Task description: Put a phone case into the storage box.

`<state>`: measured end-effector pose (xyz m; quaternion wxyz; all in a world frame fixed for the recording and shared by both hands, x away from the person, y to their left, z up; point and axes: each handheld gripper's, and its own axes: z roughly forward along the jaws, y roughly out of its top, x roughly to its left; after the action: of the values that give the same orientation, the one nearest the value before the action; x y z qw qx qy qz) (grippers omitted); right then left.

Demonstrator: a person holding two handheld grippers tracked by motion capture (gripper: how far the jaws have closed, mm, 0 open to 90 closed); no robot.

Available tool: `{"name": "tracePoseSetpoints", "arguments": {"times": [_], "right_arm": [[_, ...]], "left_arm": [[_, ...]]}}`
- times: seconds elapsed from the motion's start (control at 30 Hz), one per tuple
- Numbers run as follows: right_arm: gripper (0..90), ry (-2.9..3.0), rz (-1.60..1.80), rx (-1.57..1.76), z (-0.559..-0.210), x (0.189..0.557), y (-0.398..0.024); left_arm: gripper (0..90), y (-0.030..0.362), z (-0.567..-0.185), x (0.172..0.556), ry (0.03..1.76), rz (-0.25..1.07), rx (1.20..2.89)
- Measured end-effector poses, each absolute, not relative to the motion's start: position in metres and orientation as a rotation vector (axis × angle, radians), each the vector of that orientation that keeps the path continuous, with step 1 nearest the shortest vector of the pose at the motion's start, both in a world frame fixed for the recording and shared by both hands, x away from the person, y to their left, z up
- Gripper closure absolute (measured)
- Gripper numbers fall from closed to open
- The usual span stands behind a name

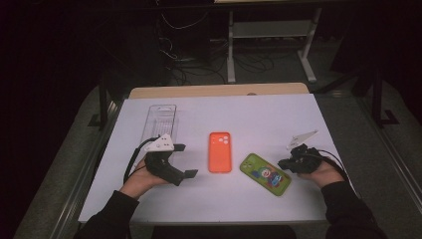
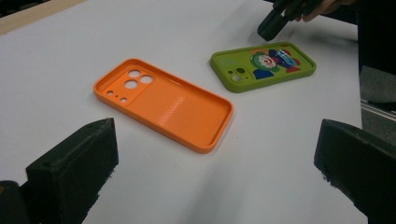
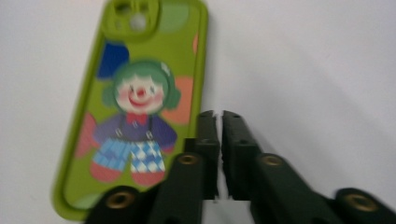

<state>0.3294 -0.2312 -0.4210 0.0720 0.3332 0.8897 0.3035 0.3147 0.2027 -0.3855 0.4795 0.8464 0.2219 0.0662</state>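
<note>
Green phone case (image 1: 265, 174) with a clown print lying flat on the white surface (image 1: 259, 117), just beside an orange phone case (image 1: 220, 152) that lies hollow side up. Right claw (image 1: 285, 164) all but closed, only a thin slit between its jaws, empty, hovering at the green case's edge. Left claw (image 1: 183, 160) spread wide and empty, well apart from both cases, near a clear plastic tray (image 1: 160, 119).
</note>
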Motion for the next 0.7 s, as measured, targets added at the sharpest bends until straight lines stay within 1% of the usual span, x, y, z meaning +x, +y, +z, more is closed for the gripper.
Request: {"name": "tracePoseSetpoints", "arguments": {"times": [0.13,0.2,0.27,0.3,0.33,0.4,0.43,0.47,0.5,0.53,0.57,0.7], "right_arm": [[55.7,2.583,1.036,1.057,-0.409,0.320,-0.230],[43.3,2.543,1.099,1.065,-0.407,0.316,-0.228],[32.7,2.515,1.143,1.082,-0.406,0.311,-0.225],[32.7,2.515,1.143,1.082,-0.406,0.311,-0.225],[22.3,2.474,1.173,1.080,-0.406,0.306,-0.221],[12.8,2.416,1.218,1.080,-0.407,0.300,-0.217],[12.8,2.416,1.218,1.080,-0.407,0.300,-0.217],[7.1,2.384,1.249,1.090,-0.407,0.295,-0.213],[7.1,2.384,1.249,1.090,-0.407,0.295,-0.213],[2.4,2.373,1.266,1.093,-0.407,0.293,-0.211],[0.0,2.369,1.282,1.087,-0.408,0.291,-0.209],[0.0,2.368,1.295,1.082,-0.411,0.285,-0.204]], "left_arm": [[0.0,0.203,-0.386,0.315,0.541,0.162,2.068],[0.0,0.202,-0.387,0.313,0.547,0.159,2.059],[0.0,0.202,-0.387,0.313,0.544,0.160,2.057],[0.0,0.202,-0.387,0.313,0.545,0.158,2.059],[0.0,0.202,-0.387,0.313,0.544,0.158,2.060],[0.0,0.202,-0.387,0.313,0.543,0.159,2.061],[0.0,0.202,-0.387,0.312,0.545,0.158,2.057],[0.0,0.202,-0.387,0.312,0.543,0.157,2.058],[0.0,0.202,-0.387,0.312,0.542,0.158,2.060],[0.0,0.202,-0.387,0.312,0.539,0.158,2.061],[0.0,0.202,-0.387,0.312,0.538,0.158,2.062],[0.0,0.202,-0.388,0.312,0.539,0.155,2.067]]}}
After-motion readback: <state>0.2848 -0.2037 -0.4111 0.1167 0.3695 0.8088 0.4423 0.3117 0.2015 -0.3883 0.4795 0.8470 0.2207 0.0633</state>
